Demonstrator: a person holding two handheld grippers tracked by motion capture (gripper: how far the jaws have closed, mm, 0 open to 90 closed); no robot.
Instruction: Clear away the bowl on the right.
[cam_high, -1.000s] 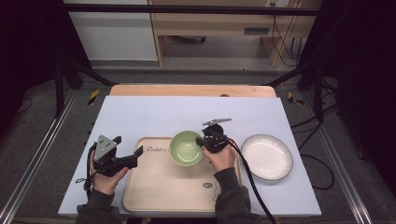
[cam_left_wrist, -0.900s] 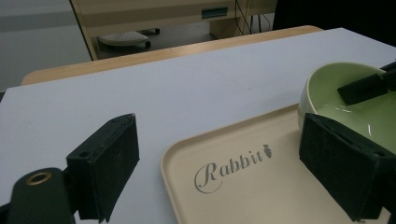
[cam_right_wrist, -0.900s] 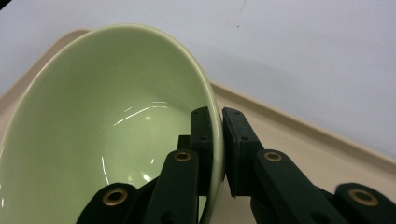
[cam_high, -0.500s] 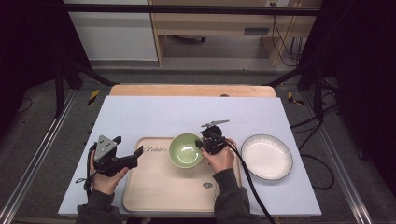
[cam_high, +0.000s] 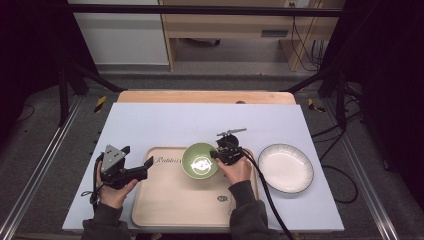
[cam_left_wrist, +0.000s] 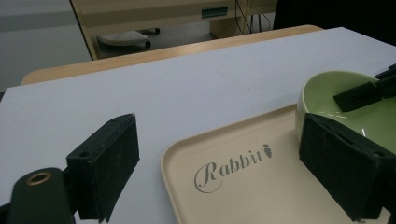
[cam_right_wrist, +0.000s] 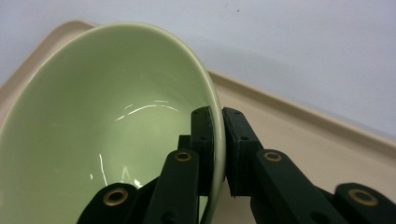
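Right tongs (cam_high: 216, 154) still pinching green bowl (cam_high: 199, 161) rim, bowl nudged slightly left over tray (cam_high: 170, 200). Left tongs (cam_high: 148, 165) unmoved, spread wide at tray's left edge.

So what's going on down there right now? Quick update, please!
Right gripper shut on green bowl rim, over beige tray. Left gripper open, empty, at tray's left edge. White plate off right; nothing in the way.

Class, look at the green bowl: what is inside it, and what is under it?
Inside the green bowl: one jaw of the right gripper, clamping its rim. Under it: the beige tray; the contact patch is hidden.
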